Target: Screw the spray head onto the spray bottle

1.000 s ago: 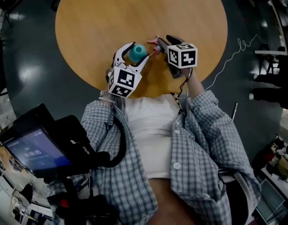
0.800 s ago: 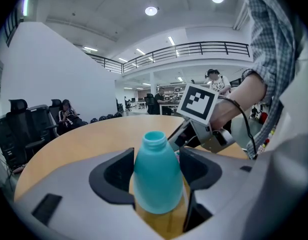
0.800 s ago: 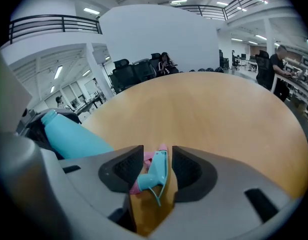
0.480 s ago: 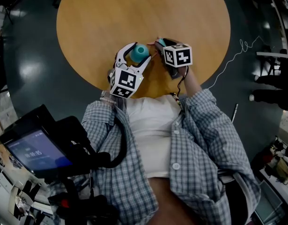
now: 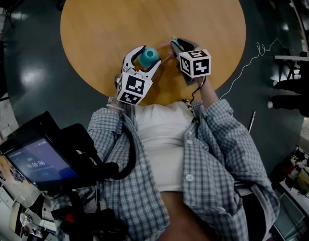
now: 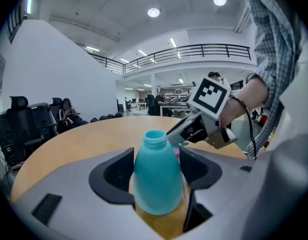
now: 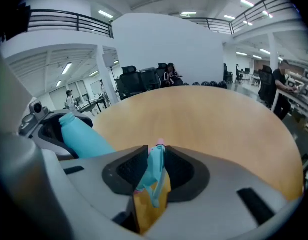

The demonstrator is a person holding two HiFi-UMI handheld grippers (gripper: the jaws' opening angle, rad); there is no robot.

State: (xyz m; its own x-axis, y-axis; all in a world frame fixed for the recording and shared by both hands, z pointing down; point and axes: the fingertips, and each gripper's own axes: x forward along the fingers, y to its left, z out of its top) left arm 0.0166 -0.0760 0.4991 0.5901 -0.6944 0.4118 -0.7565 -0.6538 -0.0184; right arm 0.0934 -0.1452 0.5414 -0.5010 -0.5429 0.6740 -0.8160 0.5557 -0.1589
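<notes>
Teal plastic spray bottle (image 6: 158,179) stands upright between the left gripper (image 5: 147,55) fingers, which are spread wide and clamp its body, over the near edge of the round wooden counter (image 5: 144,14). Its neck is open. Right gripper (image 7: 155,155) fingers have just been closing; they are narrow now, pinching the teal pink-tipped spray head (image 7: 152,184). The head is just beside the bottle neck, not on it.

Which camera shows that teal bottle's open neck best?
The left gripper view: the teal bottle stands close and centred between the left tool's jaws, its open neck plain. The head view shows just its top from above; the right gripper view shows it small, at the left.
</notes>
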